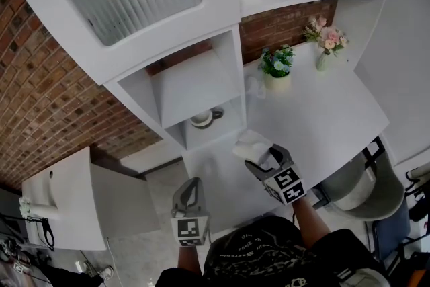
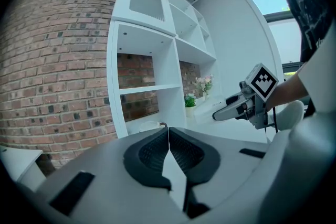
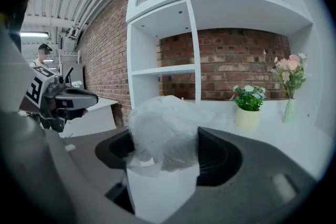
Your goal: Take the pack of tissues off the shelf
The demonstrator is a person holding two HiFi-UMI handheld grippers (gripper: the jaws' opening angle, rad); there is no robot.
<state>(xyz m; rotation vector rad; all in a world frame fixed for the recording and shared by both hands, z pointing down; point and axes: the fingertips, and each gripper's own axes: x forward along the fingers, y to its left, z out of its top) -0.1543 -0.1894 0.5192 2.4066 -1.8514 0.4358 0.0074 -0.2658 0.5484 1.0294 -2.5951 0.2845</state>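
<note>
The right gripper (image 1: 264, 159) clamps the pack of tissues (image 3: 164, 131) between its jaws, above the white counter (image 1: 322, 111) near its front left corner, while the left gripper (image 1: 189, 185) hangs empty, jaws pressed together.

Potted plant (image 1: 277, 66) near flower vase (image 1: 325, 41); brick wall (image 1: 40, 91)

In the head view, the right gripper (image 1: 264, 159) covers the near end of the white, crinkled plastic-wrapped pack of tissues (image 1: 248, 144). In the right gripper view, the pack (image 3: 164, 131) fills the jaw gap and conceals the pad faces. The shelf edge (image 1: 201, 129) hides part of the white ceramic mug (image 1: 203, 118).
</note>
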